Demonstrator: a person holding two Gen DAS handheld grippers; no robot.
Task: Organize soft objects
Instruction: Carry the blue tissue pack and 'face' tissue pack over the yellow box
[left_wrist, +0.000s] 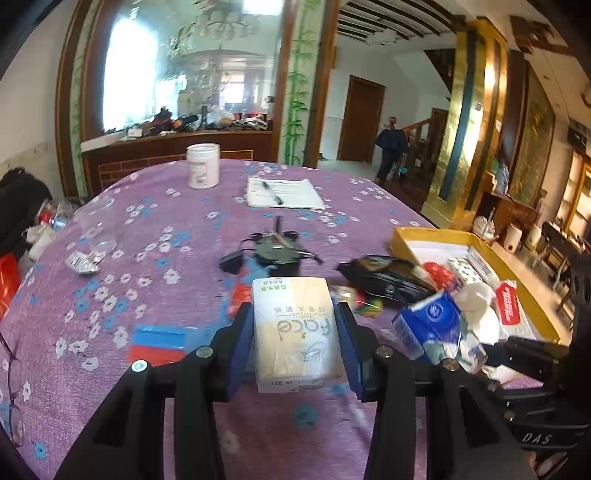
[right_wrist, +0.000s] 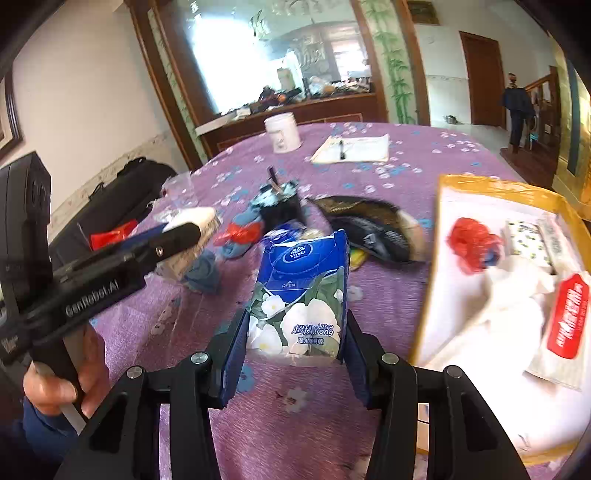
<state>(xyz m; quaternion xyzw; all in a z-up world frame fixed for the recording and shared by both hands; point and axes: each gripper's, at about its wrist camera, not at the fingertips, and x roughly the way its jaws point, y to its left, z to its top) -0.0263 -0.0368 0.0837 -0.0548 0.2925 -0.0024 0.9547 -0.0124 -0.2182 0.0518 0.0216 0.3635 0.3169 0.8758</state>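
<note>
The yellow-rimmed box (right_wrist: 498, 184) is cut off at the right edge. The black packet (left_wrist: 384, 277) is smeared by blur. Eyeglasses (left_wrist: 13, 391) are clipped at lower left.

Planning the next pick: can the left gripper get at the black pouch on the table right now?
Probably not yet. The left gripper is shut on the yellow tissue pack, so its jaws are occupied. The black pouch lies uncovered beyond it, beside the yellow-rimmed box.

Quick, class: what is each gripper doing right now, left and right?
Left gripper: closed on the yellow tissue pack.
Right gripper: closed on the blue tissue pack.
</note>
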